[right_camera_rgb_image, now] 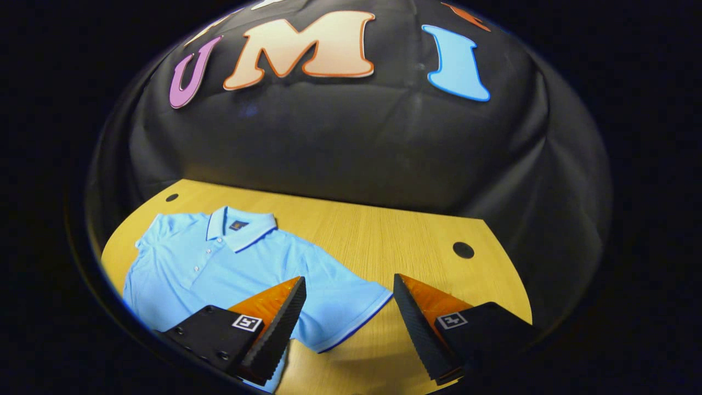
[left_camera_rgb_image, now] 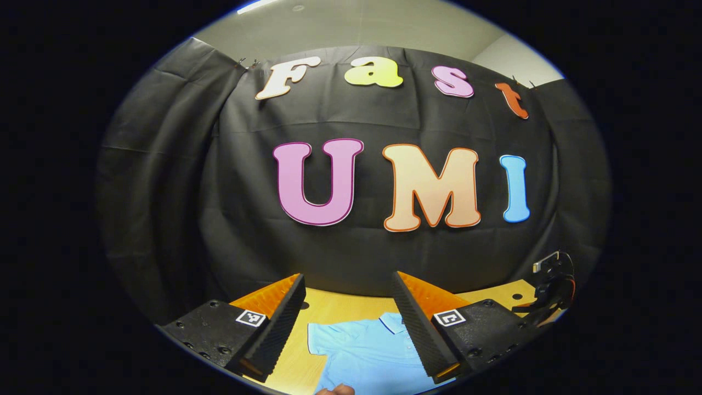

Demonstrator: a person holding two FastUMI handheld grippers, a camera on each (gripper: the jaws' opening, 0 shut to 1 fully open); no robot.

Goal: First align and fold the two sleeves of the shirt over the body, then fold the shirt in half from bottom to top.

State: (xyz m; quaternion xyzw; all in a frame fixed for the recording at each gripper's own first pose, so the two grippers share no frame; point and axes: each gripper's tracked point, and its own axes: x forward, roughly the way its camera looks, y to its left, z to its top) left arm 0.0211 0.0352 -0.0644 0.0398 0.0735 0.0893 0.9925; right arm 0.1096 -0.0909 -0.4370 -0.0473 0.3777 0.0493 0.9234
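Black cloth hangs behind a pale wooden tabletop [right_camera_rgb_image: 384, 230], where a light-blue polo shirt [right_camera_rgb_image: 219, 263] lies flat, front up, collar toward the cloth and both short sleeves spread out to the sides. No fold has been made yet, by the look of it.

Seen in the right gripper view, the right gripper [right_camera_rgb_image: 345, 312] hovers wide apart and empty above the shirt's nearer sleeve [right_camera_rgb_image: 351, 304], whose piped cuff lies between its fingers. In the left gripper view, the left gripper [left_camera_rgb_image: 351, 323] is likewise wide and holds nothing, aimed high toward the cloth with the shirt's collar low between its fingers.

My worry is the pinch: if the right gripper comes down too deep it may catch the body layer along with the sleeve and drag the whole shirt askew; too shallow, and the thin cuff may slip free mid-fold.

The right gripper view gives the shirt nearly whole, plus two round holes in the tabletop. The left gripper view instead shows the other gripper [left_camera_rgb_image: 551, 285] off at the right edge, and a bit of a hand [left_camera_rgb_image: 335, 390] at the bottom.
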